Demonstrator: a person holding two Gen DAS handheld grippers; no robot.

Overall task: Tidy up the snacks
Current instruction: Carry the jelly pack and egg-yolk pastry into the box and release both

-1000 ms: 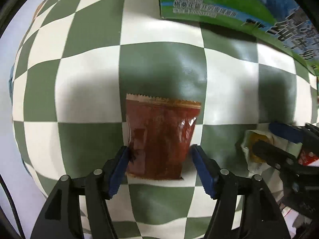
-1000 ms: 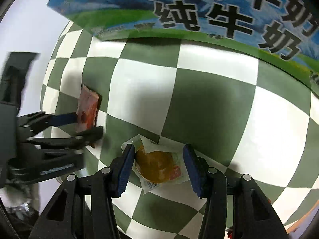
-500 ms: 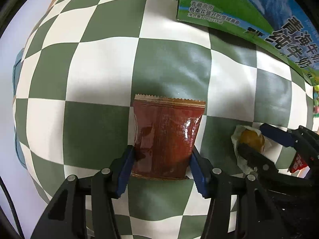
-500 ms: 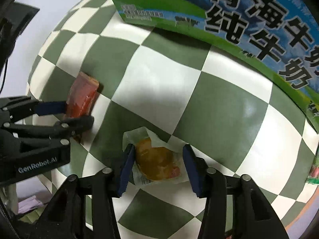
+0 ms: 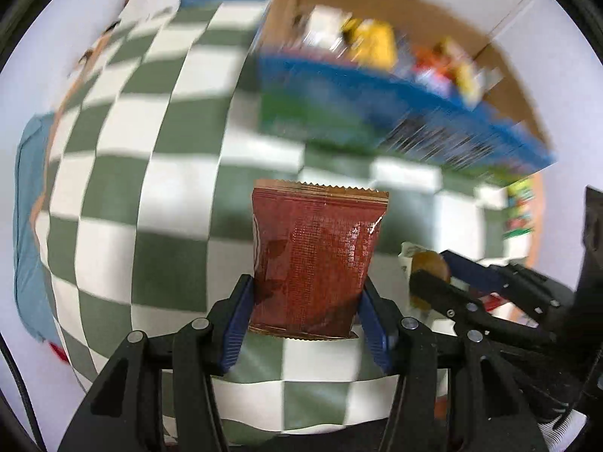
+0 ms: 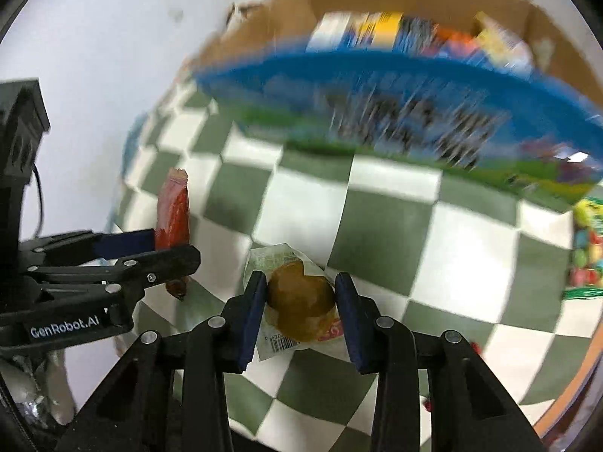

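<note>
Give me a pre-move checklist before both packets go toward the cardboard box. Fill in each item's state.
1. Left gripper clamped on the red snack packet: ok, both blue pads press its sides.
2. Right gripper clamped on the clear-wrapped pastry: ok, pads tight on the wrapper.
3. Both packets off the checkered tablecloth: ok, they appear lifted above it.
4. Grippers apart from each other: ok, a gap shows between them in both views.
5. Cardboard box open on top: ok, snacks show inside.
6. Free space in the box for two more packets: cannot tell, the picture is blurred there.
</note>
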